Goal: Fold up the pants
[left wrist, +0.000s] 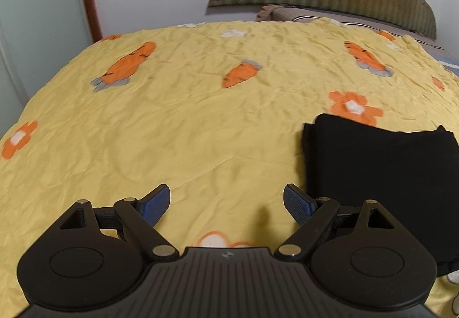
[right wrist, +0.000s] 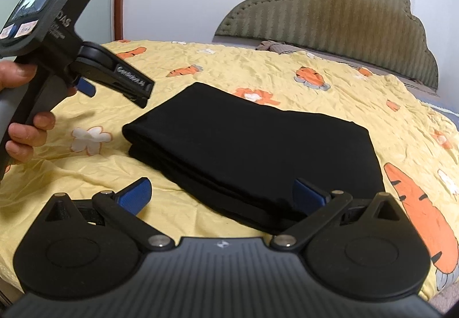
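Right wrist view shows the black pants (right wrist: 246, 146) lying as a neat stacked rectangle on the yellow bedspread (right wrist: 200, 65), with layered edges along the near-left side. The right gripper (right wrist: 223, 194) hovers low over the near edge, its 2 blue pads spread wide and holding nothing; the right-hand pad sits over the cloth. The left gripper (left wrist: 226, 203) is likewise spread wide and empty, off to the left of the pants (left wrist: 378, 174), over bare bedspread (left wrist: 200, 117).

By my reading, the folding looks finished or nearly so. The risk now is undoing it: if the right pad drags across the cloth while pulling away, the top layer could slide or bunch. A pinch that catches only 1 layer would peel the stack open.
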`<act>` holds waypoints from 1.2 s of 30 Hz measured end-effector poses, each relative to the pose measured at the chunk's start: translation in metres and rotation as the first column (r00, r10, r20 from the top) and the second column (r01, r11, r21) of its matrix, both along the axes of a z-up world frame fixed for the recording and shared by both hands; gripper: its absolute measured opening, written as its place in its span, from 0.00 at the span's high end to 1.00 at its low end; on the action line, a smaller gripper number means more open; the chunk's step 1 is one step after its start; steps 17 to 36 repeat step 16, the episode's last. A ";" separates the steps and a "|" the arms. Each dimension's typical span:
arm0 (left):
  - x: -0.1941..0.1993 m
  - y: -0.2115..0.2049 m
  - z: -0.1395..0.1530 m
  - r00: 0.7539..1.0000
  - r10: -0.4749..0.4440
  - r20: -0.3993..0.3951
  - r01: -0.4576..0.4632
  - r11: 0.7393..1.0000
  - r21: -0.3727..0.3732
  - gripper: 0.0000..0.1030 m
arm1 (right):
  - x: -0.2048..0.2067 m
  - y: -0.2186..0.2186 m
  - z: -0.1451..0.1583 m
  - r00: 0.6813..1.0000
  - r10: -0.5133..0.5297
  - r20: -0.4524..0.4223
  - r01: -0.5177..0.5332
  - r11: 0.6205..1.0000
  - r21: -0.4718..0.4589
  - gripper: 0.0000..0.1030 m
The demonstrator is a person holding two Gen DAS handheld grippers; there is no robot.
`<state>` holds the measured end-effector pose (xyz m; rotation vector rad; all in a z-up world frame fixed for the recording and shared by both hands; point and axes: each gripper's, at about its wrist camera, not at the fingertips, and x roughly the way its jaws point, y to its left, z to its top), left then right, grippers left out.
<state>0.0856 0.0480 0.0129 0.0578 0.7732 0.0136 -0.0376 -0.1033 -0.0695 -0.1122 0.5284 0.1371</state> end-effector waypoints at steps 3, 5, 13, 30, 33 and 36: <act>-0.003 0.011 -0.001 1.000 0.024 0.001 -0.024 1.000 -0.002 0.16 | -0.002 0.004 0.001 1.000 0.015 0.003 -0.015 1.000 -0.003 0.00; -0.003 0.015 -0.002 0.999 0.033 -0.003 -0.033 0.999 -0.002 0.16 | -0.002 0.007 0.001 1.000 0.025 0.005 -0.024 1.000 -0.008 0.00; -0.007 0.020 -0.003 0.998 0.043 0.041 -0.045 0.998 0.045 0.16 | -0.005 0.021 0.003 0.997 0.071 0.016 -0.070 0.997 -0.046 0.00; -0.004 0.026 -0.005 0.998 0.054 0.040 -0.056 0.997 0.053 0.16 | -0.006 0.028 0.003 0.994 0.106 0.020 -0.104 0.993 -0.056 0.00; -0.004 0.026 -0.005 0.998 0.054 0.040 -0.056 0.997 0.053 0.16 | -0.006 0.028 0.003 0.994 0.106 0.020 -0.104 0.993 -0.056 0.00; -0.004 0.026 -0.005 0.998 0.054 0.040 -0.056 0.997 0.053 0.16 | -0.006 0.028 0.003 0.994 0.106 0.020 -0.104 0.993 -0.056 0.00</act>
